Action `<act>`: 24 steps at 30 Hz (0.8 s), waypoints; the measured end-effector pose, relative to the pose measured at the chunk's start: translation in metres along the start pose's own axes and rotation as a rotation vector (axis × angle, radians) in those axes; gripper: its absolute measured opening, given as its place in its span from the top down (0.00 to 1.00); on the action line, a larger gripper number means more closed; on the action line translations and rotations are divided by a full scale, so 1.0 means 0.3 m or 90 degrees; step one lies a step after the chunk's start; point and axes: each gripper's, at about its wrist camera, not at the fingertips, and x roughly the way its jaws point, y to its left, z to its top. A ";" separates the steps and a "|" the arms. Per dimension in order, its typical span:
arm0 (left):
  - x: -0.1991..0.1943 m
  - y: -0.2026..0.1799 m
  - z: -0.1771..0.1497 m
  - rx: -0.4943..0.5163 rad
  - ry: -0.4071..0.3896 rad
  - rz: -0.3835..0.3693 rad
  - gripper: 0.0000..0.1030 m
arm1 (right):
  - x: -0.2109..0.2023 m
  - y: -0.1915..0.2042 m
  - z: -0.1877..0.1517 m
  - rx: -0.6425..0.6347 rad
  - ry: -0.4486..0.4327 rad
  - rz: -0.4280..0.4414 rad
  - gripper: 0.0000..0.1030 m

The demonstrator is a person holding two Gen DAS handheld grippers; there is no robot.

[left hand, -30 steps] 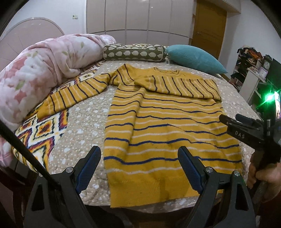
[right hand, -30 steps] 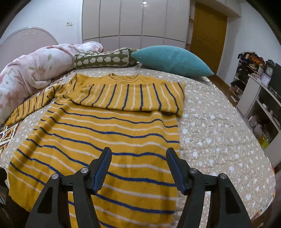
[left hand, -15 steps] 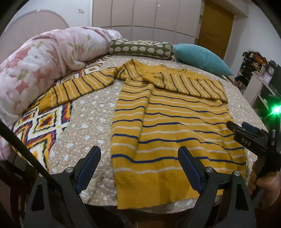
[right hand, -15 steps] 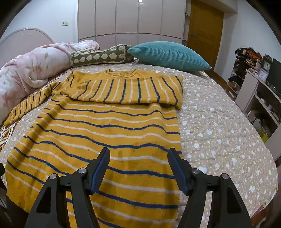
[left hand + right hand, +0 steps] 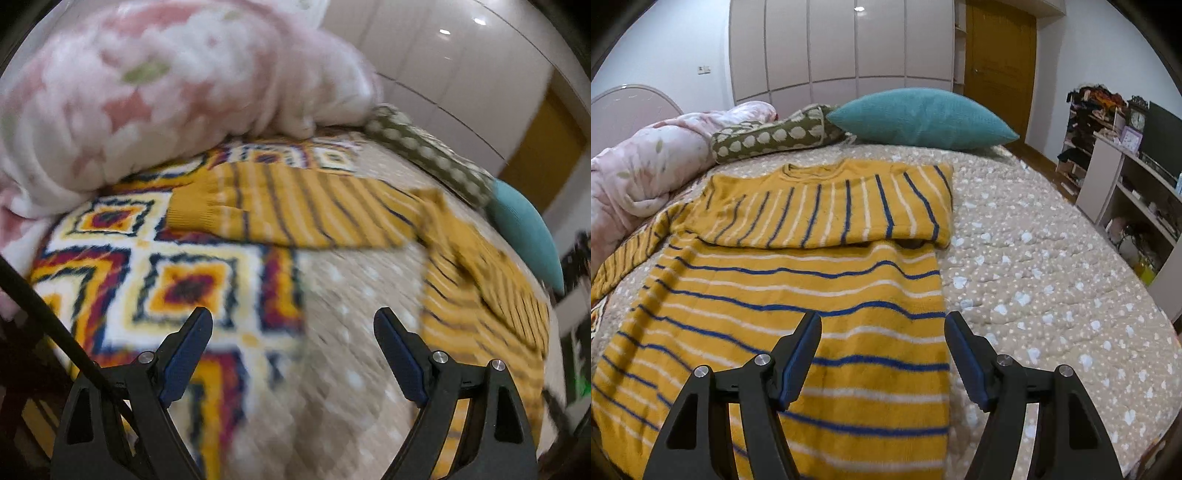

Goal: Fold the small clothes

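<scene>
One yellow striped sweater was recorded flat on the bed, its right sleeve already folded across the chest and the left sleeve left outstretched, while left gripper and right gripper fingers were spread, nothing being held.

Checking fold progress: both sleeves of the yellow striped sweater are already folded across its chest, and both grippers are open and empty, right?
Not quite. Only one sleeve lies folded across the sweater; the other sleeve is still stretched out, as the left wrist view shows. Left gripper and right gripper are open, empty.
</scene>
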 end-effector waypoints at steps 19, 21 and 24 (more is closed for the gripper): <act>0.315 0.138 0.370 -0.081 0.006 0.119 0.93 | 0.138 0.004 -0.040 -0.004 0.053 0.002 0.17; 0.246 0.105 0.430 -0.045 -0.046 0.169 0.93 | 0.141 0.007 -0.040 -0.006 0.054 0.003 0.16; 0.143 0.035 0.535 0.001 -0.111 0.218 0.93 | 0.142 0.003 -0.040 -0.002 0.053 0.011 0.15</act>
